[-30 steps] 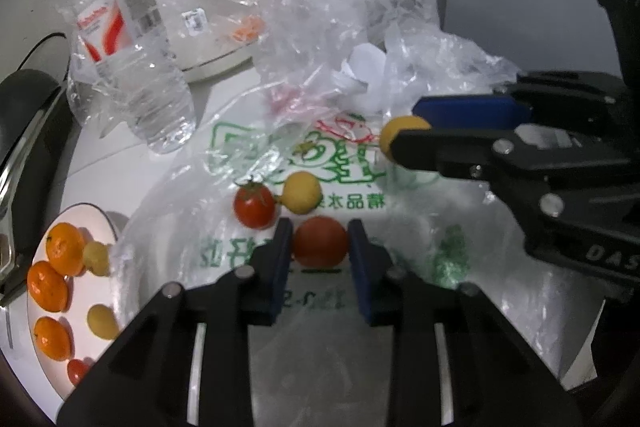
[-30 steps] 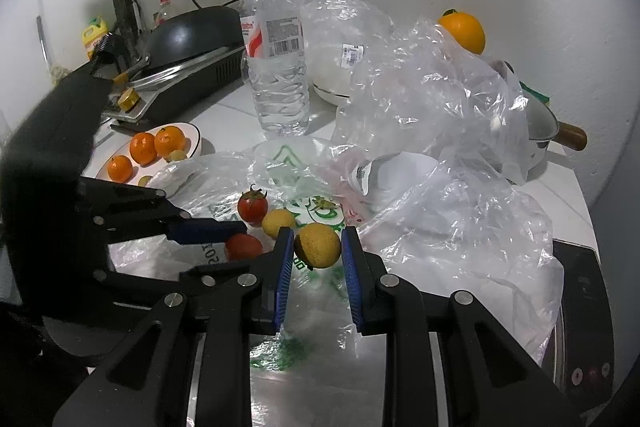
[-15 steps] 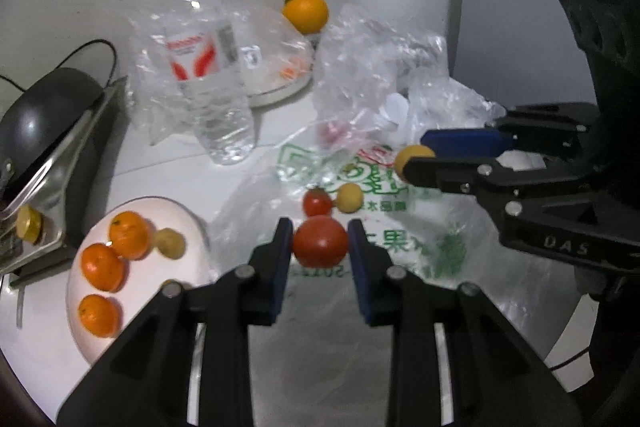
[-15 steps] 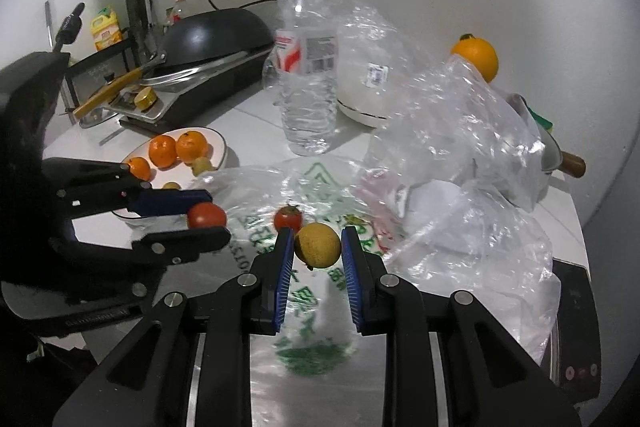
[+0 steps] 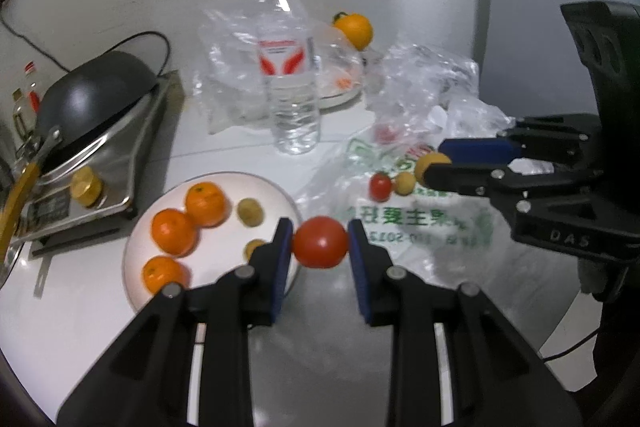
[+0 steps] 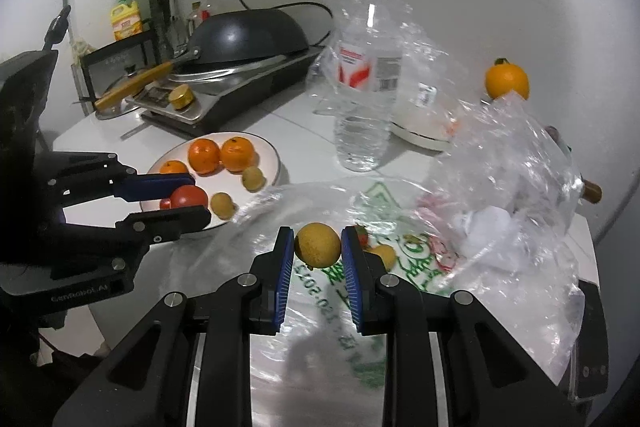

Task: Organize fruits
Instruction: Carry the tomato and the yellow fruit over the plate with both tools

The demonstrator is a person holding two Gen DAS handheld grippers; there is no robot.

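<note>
your left gripper (image 5: 320, 242) was clamped on a red tomato (image 5: 319, 242), held just beside the near rim of the white plate (image 5: 224, 179) with its three oranges (image 5: 206, 203). your right gripper (image 6: 317, 245) pinched a yellow fruit (image 6: 317, 243) over the printed plastic bag (image 6: 372, 291), right of that plate.

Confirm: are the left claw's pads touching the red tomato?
Touching. The left wrist view shows the left claw with both blue pads pressed against the red tomato, no gap on either side, fruit held above the counter.
</note>
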